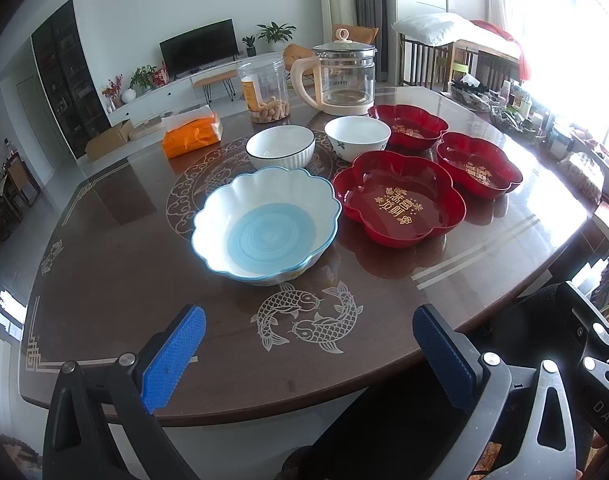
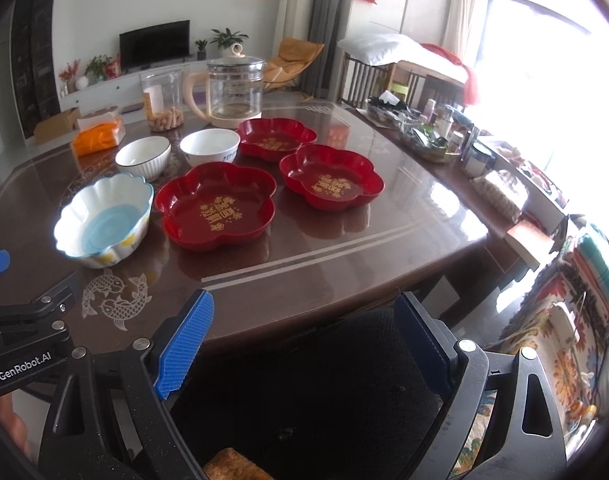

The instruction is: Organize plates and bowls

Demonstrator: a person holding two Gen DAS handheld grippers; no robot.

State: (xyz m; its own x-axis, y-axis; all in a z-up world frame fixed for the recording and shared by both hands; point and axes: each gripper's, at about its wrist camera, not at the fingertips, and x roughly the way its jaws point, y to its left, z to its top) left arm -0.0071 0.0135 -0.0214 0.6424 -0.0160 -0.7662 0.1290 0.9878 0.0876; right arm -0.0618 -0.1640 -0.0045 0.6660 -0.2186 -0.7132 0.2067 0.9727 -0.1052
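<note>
a dark brown glossy table [image 1: 116,264] with pale inlaid lines and a twin-fish motif [image 1: 306,320] carries everything. on it, the biggest dish is a white scalloped bowl with a blue rim and blue centre [image 1: 266,222], standing nearest the front edge, left of centre. just beside it on the right sits a red flower-shaped plate with gold chinese characters [image 1: 400,204]; two more red flower-shaped plates with gold lettering stand behind it, one to the right [image 1: 478,166] and one at the back [image 1: 408,126], the characters too small to read. behind the scalloped bowl are a white ribbed bowl with a dark rim [image 1: 280,147] and a plain white bowl with a small leaf print [image 1: 357,136], side by side. further back stand a glass kettle with a cream handle [image 1: 340,76], a clear plastic jar [image 1: 264,90] and an orange tissue pack [image 1: 192,134]

the left gripper [image 1: 308,354] hangs over the near table edge, blue pads spread wide, holding nothing; its body reads "genrobot.ai" in the right wrist view. the right gripper [image 2: 308,346] is likewise spread wide and empty, off the table's front edge
</note>
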